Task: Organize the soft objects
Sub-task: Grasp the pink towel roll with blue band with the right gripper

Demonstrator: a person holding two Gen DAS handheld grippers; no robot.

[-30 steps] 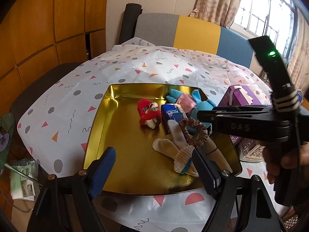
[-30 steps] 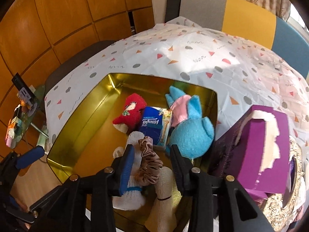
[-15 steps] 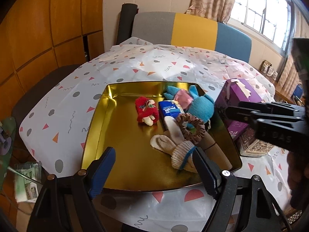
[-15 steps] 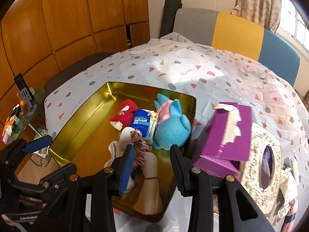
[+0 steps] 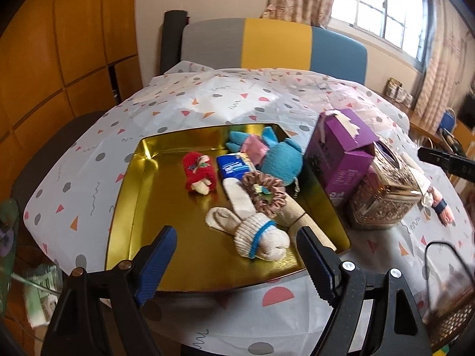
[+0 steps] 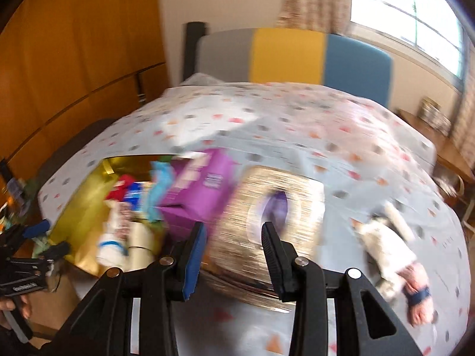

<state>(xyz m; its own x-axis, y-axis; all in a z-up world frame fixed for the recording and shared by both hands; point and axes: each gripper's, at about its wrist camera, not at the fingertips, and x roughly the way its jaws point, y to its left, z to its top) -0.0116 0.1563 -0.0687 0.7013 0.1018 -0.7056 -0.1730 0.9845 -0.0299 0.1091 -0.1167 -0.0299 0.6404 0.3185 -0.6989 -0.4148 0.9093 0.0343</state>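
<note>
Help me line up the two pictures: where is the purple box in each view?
Left wrist view: purple box right of centre, just outside the gold tray's right rim.
Right wrist view: purple box left of centre, blurred, above the left finger of the right tool.
Shared landmark: the gold tray beside it.

Right wrist view motion-smeared: gold tray [image 6: 80, 207] contents unreadable; doll [image 6: 394, 255] on the right indistinct, features lost.

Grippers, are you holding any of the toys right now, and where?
No. The left gripper is open above the gold tray, with nothing between its fingers. The right gripper is open too, empty, in front of the gold tissue box.
</note>
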